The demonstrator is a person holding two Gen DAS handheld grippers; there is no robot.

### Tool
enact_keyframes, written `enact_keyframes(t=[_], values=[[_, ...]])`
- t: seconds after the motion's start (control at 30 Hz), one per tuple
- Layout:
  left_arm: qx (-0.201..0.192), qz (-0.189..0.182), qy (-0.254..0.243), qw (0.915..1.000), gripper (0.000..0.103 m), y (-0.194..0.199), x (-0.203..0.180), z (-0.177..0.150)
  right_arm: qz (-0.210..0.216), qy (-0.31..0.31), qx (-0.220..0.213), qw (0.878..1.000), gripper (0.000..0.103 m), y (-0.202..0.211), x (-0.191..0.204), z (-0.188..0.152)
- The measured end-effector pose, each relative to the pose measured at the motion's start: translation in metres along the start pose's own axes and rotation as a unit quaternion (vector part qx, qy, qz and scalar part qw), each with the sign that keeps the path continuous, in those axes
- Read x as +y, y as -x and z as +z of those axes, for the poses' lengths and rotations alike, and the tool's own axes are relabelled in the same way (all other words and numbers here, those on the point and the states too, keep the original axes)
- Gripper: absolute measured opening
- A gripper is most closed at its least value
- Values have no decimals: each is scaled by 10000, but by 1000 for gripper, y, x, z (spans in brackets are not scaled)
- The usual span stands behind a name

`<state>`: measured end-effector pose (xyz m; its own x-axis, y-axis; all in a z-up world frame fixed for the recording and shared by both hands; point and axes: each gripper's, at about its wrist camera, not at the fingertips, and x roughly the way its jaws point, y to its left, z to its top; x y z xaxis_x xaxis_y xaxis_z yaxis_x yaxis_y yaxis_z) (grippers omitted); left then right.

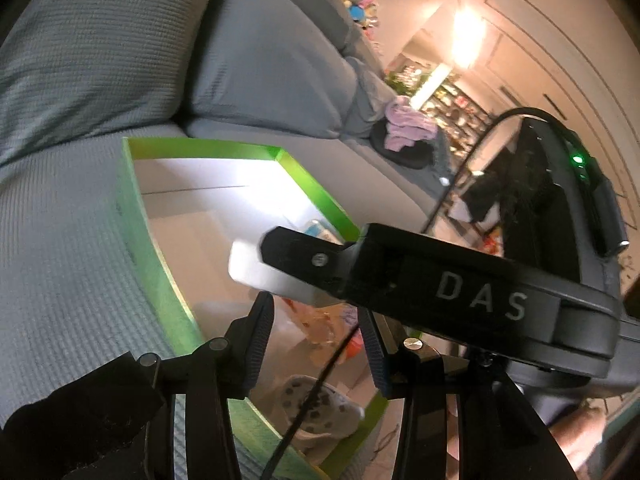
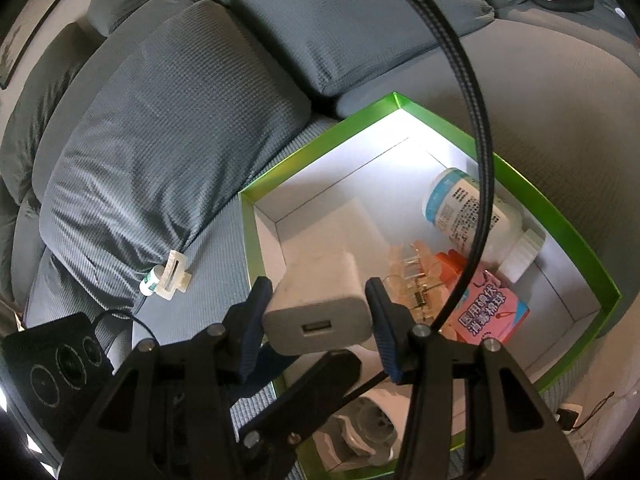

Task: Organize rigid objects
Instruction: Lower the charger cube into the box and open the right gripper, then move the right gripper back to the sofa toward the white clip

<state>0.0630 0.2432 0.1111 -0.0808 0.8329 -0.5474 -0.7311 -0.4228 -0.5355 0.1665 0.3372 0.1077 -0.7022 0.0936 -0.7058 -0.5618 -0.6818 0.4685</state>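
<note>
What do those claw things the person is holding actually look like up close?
Each hand-held gripper is a matte black frame of angular linkage bars joined by round silver pivot pins. The left hand-held gripper and right hand-held gripper each end in two flat fingers faced with dark blue ribbed pads. A braided black cable loops across the right view. The right one's body reads "DAS".

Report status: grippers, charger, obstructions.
Right gripper shut on white USB charger, over green box. Left gripper open, empty. Black cable crosses box.
</note>
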Motion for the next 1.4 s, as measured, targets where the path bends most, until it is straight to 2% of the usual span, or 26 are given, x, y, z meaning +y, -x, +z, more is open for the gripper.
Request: enact_keyframes(t=[0.1, 0.23, 0.27, 0.4, 0.53, 0.67, 0.77, 0.93, 1.0, 1.13, 1.4], values=[[-92, 213, -108, 9997, 43, 7, -2, 0, -28, -34, -89, 10000, 51, 5, 1, 0], [-307, 419, -67, 9986, 43, 28, 2, 2, 68, -64, -383, 9992, 66, 23, 4, 1], [-362, 459, -40, 9983, 43, 33, 4, 2, 88, -44, -469, 9989, 67, 28, 6, 0], [-620, 944, 73, 9936, 44, 59, 17, -1, 100, 32, -656, 9978, 75, 41, 13, -2], [-731, 1453, 192, 9865, 60, 82, 32, -6, 49, 132, -753, 9971, 81, 43, 25, -5], [-839, 1936, 285, 9771, 62, 108, 49, -15, 33, 257, -738, 9969, 84, 38, 41, -11], [-897, 2259, 407, 9692, 70, 128, 63, -21, 17, 355, -697, 9969, 87, 32, 55, -16], [-913, 2657, 763, 9567, 70, 160, 93, -32, -54, 460, -698, 9965, 92, 24, 75, -28], [-849, 2945, 849, 9481, 71, 169, 107, -34, -68, 538, -671, 9963, 97, 19, 85, -33], [-753, 3374, 978, 9332, 71, 186, 132, -41, -53, 784, -602, 9951, 97, 4, 110, -41], [-726, 3748, 1436, 9131, 71, 229, 178, -56, -14, 1163, -380, 9925, 97, -47, 169, -50]])
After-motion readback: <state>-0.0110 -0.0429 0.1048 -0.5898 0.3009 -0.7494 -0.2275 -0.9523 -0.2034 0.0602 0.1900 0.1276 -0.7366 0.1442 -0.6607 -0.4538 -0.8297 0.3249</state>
